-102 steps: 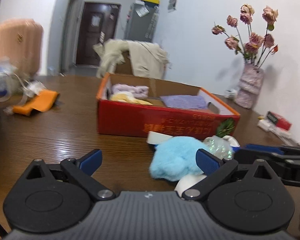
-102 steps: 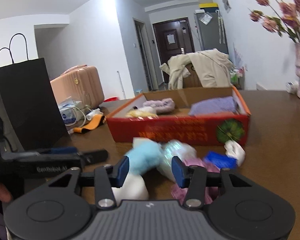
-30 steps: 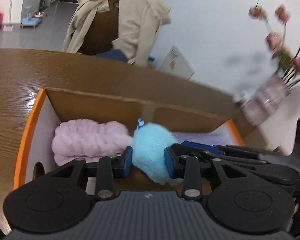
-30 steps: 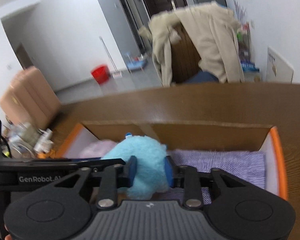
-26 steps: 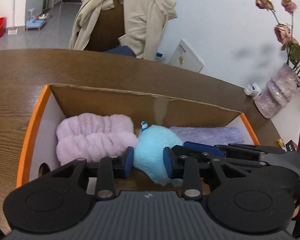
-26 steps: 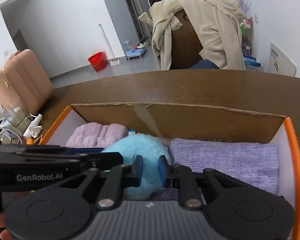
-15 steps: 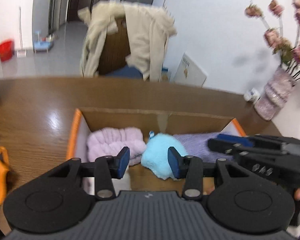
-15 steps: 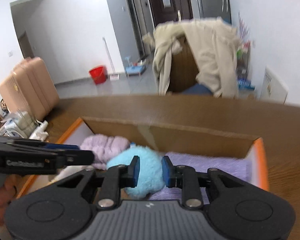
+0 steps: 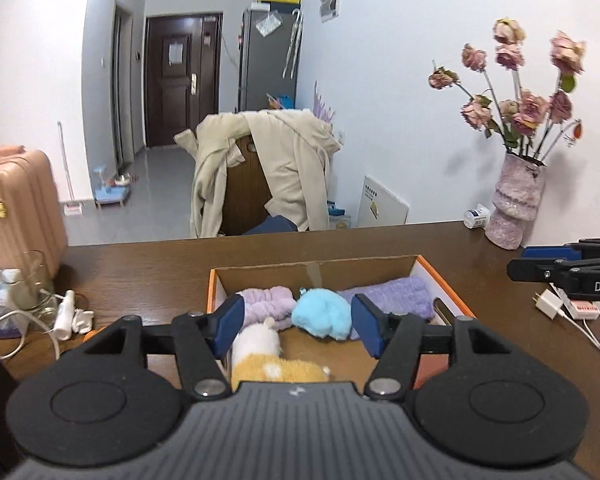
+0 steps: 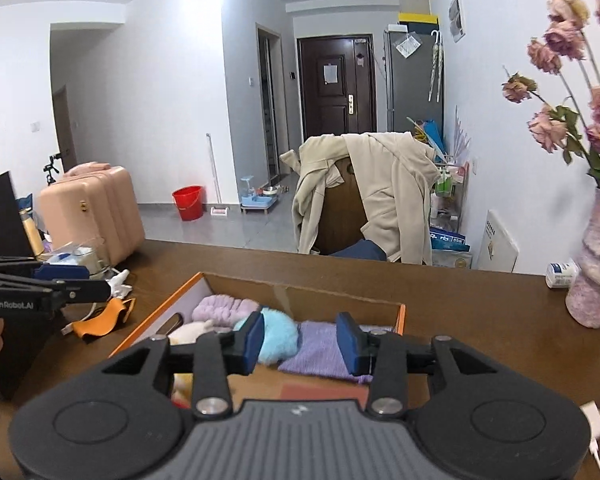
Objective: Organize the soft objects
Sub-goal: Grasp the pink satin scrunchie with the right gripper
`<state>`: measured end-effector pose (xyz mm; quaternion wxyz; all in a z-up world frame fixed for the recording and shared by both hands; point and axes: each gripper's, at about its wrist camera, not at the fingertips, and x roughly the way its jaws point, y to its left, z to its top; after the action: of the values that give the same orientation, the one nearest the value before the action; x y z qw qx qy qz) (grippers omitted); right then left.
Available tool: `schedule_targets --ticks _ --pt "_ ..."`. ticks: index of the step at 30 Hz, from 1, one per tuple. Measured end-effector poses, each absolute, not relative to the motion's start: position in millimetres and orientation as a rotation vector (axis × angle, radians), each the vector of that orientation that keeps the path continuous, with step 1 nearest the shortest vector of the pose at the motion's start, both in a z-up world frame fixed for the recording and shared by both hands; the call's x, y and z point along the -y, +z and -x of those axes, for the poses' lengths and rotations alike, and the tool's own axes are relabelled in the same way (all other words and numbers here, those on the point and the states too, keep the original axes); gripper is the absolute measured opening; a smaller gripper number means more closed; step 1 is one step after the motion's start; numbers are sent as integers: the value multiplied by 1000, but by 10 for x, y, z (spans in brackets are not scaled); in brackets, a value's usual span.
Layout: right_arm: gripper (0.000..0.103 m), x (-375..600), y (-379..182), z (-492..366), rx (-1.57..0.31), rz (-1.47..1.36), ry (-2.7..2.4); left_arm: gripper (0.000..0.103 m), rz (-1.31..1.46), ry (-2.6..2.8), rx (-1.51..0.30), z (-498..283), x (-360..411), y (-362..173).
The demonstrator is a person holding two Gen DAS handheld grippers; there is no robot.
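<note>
L gripper (image 9: 298, 326) jaws just opening, empty; R gripper (image 10: 300, 342) same; blue plush (image 9: 322, 312) in box (image 9: 440, 280); vase (image 9: 516, 208) nearby.

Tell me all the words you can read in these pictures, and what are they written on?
"GenRobot.AI": on the side of the left tool, seen from the right wrist.
"DAS": on the side of the right tool, seen from the left wrist; the rest runs off the edge.
Too small or blurred to read: the paper on the door, the white board, the small white bottle.
</note>
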<state>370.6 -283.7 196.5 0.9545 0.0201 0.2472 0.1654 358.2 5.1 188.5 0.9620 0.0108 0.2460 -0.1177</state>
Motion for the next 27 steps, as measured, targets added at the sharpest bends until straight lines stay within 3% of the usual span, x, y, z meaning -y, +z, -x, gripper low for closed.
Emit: schedule_targets --ticks 2,11,18,27 --pt "49 2846 1898 -3421 -470 -42 350 74 -27 -220 -454 -3290 -32 1812" --pt "63 2810 1231 -2139 -352 3 414 91 20 -151 -376 -1994 -13 1101" --pt "63 2918 708 -1553 -373 -80 358 92 60 -101 -450 -1518 23 593" --pt "62 2883 389 -1466 -450 -101 333 92 21 -139 -475 -1527 211 490"
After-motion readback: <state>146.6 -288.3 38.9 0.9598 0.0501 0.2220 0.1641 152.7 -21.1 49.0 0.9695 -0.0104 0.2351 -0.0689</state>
